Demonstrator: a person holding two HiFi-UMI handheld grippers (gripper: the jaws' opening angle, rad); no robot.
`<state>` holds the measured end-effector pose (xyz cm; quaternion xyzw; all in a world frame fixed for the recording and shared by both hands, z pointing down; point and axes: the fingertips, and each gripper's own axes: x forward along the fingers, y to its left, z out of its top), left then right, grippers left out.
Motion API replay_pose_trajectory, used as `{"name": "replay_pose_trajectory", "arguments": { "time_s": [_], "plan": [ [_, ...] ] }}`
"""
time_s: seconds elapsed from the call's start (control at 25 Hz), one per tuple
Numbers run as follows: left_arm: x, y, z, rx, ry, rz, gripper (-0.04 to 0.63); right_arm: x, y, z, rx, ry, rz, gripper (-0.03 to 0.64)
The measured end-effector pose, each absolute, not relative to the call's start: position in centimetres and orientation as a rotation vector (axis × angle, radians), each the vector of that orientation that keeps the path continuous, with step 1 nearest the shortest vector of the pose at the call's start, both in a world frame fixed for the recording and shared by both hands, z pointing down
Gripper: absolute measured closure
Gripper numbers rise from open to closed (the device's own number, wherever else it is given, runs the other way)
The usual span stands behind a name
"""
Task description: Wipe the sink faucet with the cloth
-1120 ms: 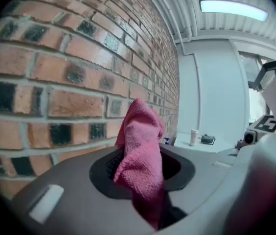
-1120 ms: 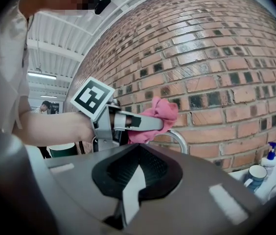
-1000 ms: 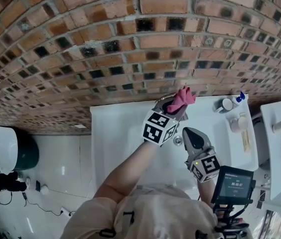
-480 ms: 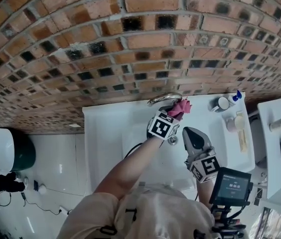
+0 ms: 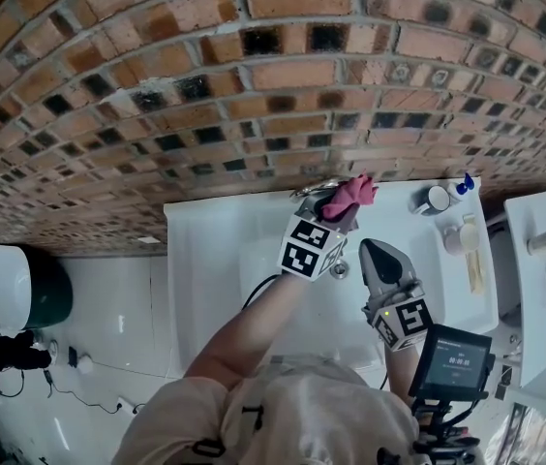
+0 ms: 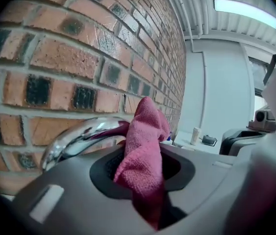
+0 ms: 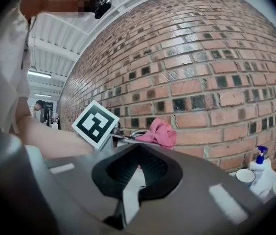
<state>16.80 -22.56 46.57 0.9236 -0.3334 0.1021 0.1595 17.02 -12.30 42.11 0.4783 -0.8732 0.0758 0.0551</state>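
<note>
Pink terry cloth (image 6: pixel 145 151) stands up out of the left claw (image 5: pixel 336 211), whose jaws are clamped on its lower fold so that a loose tuft pokes past the tips. Just ahead of those tips and a little to their left curves the chrome faucet (image 6: pixel 79 136). The tuft overlaps the spout's end and seems to rest against it, though we cannot be sure that it presses. Beyond the claw rises the brick wall (image 5: pixel 254 85), very near, and beneath the claw lies the white sink (image 5: pixel 205 260) with its drain (image 5: pixel 341 271).

We judge the wiping to be under way, with much of the spout out of the tuft's reach from this hold. The right claw (image 5: pixel 374 256) hangs behind and to the right of the left one, over the basin, jaws together and holding nothing. Farther to its right a cup (image 5: pixel 436 201) and a spray bottle (image 5: pixel 464 190) stand on the sink's ledge.

What worries us is the grip: only a narrow fold is pinched, so friction along the metal could drag the cloth out and drop it into the basin. The tuft is floppy too, and may fold back, letting hard jaw tips scrape the chrome. With the wall so close ahead, an over-long stroke would knock the claw against brick. A wide swing rightward might upset the cup.
</note>
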Motion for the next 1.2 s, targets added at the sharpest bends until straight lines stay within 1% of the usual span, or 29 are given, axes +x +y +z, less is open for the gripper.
{"name": "replay_pose_trajectory", "arguments": {
  "time_s": [0.24,0.36,0.64,0.76,0.88,1.0,1.2],
  "plan": [
    [17.6,-23.7,50.3,2.652,-0.992,0.379,0.486,18.4,-14.4,42.2,1.49,-2.602,0.145,0.629],
    [17.6,-24.0,51.0,2.699,-1.044,0.422,0.488,19.2,-15.1,42.5,1.511,-2.586,0.155,0.629],
    [18.5,-23.1,55.8,2.623,-0.959,0.568,0.489,19.0,-14.4,43.5,1.509,-2.572,0.205,0.629],
    [19.0,-23.2,56.3,2.636,-0.942,0.588,0.489,19.2,-14.3,43.2,1.517,-2.574,0.214,0.629],
    [18.4,-22.7,53.9,2.647,-0.939,0.518,0.488,19.1,-14.2,43.2,1.52,-2.574,0.224,0.629],
    [16.7,-21.4,49.4,2.684,-0.956,0.39,0.488,18.7,-14.0,42.5,1.513,-2.582,0.214,0.629],
    [9.4,-18.3,42.8,2.739,-1.114,0.172,0.488,15.8,-12.8,43.0,1.412,-2.617,0.206,0.629]
  ]
}}
